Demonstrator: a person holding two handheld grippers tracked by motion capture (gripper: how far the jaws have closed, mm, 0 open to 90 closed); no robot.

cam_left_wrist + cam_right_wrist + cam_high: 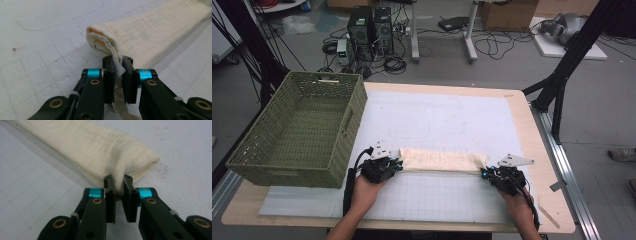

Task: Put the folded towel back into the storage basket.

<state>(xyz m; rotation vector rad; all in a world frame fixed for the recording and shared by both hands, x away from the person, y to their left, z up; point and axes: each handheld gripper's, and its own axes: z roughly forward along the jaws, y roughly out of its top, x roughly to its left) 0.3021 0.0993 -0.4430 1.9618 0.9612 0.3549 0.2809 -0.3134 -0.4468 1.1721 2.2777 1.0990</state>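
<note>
- I can read no text, label, brand, number or sign in any of my views.
- The white mat (452, 195) carries only a plain printed grid, without figures or letters.

Cream towel (443, 162) soft matt cloth; basket (299, 130) green woven plastic; table (532, 135) pale wood

Left side of table (447, 90) blocked by tall green wicker basket (297, 132); passage there closed off by its near corner, just beside left gripper (398, 164). Open mat (452, 117) left free beyond folded cloth (443, 162). Bare strip left free along near edge, between forearms. Room left free right of right gripper (484, 173).
</note>
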